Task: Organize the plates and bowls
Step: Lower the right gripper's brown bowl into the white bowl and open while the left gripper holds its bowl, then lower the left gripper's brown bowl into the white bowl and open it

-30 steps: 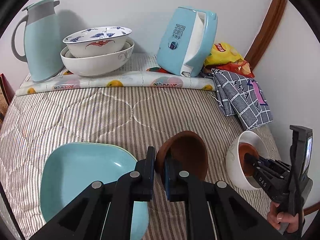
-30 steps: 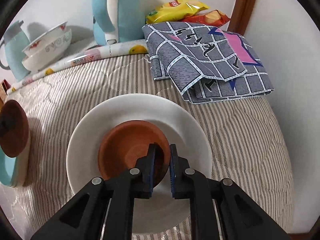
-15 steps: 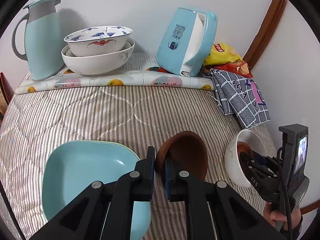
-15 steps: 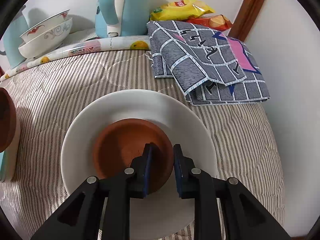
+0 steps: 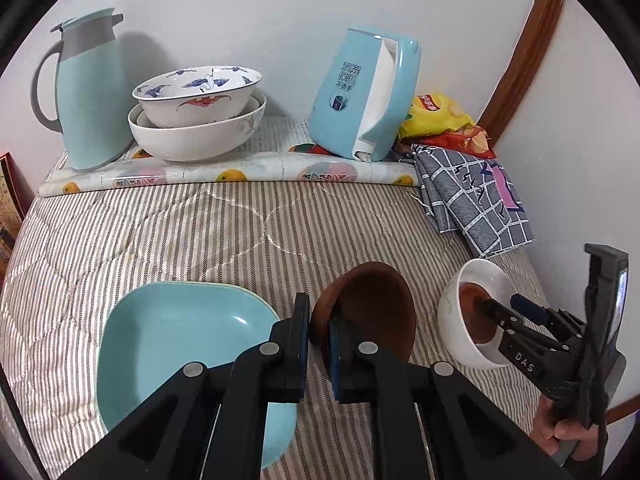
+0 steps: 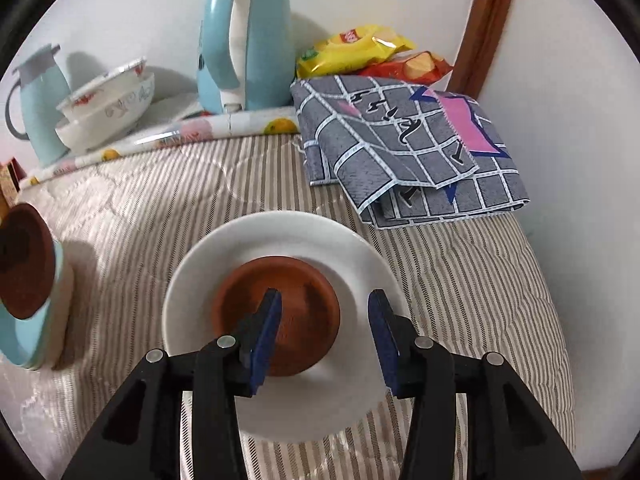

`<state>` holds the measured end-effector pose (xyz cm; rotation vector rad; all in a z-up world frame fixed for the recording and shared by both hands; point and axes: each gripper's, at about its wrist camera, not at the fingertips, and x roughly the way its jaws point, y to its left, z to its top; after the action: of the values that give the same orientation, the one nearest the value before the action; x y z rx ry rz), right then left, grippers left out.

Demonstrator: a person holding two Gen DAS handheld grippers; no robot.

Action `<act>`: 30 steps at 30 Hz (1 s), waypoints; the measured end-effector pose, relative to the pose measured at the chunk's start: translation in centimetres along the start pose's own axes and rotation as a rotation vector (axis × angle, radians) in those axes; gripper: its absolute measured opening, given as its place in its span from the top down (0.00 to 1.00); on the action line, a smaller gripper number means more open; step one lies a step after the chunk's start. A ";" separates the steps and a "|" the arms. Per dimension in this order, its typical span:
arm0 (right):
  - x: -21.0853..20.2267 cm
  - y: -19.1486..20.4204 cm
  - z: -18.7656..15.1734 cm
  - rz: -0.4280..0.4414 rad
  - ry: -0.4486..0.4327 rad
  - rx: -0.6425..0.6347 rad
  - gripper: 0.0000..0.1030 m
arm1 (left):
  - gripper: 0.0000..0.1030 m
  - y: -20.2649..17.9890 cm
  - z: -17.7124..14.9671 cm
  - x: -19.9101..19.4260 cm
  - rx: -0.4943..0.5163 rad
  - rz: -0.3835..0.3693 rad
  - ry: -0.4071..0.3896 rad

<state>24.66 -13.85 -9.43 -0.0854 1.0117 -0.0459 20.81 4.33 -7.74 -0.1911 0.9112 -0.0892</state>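
Left wrist view: left gripper [image 5: 319, 334] with jaws pinched on the rim of a brown dish [image 5: 370, 312], held on edge, tilted, just above the striped bed [image 5: 200, 232] and right beside the teal plate [image 5: 176, 340]; same grip and nearly the same pose as a second ago, so no progress there yet. Farther right, the right gripper [image 5: 498, 308] reaching into the white plate [image 5: 450, 312], seen here nearly edge-on. At the back, two stacked bowls [image 5: 196, 120] on a fruit-print mat [image 5: 224, 170], between a jug [image 5: 86, 92] and a kettle [image 5: 364, 92]; folded cloth [image 5: 476, 196] and snack bags [image 5: 436, 120] off to the right. Right wrist view: right gripper [image 6: 324, 328] now with jaws spread wide, one pad over the second brown dish [image 6: 280, 312], the other past its rim over the white plate [image 6: 280, 240]; a second ago pressed onto that rim, half a second ago just parting. Second brown dish lying flat, a little off centre, inside the white plate on the bed. Probably a finished placement: one small dish nested and let go. Likely next, the held brown dish, visible at the left edge [image 6: 24, 268], either stacked onto its twin or set into the teal plate [image 6: 36, 340]; unclear which.
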 end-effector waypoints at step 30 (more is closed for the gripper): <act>-10.1 -10.8 -6.0 0.006 -0.129 0.165 0.54 | 0.92 -10.0 -1.5 -0.3 0.073 -0.064 0.002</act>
<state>14.19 -24.09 -3.08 0.0649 0.8754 -0.1170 19.45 -5.64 -6.39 -0.1521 0.9028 -0.1820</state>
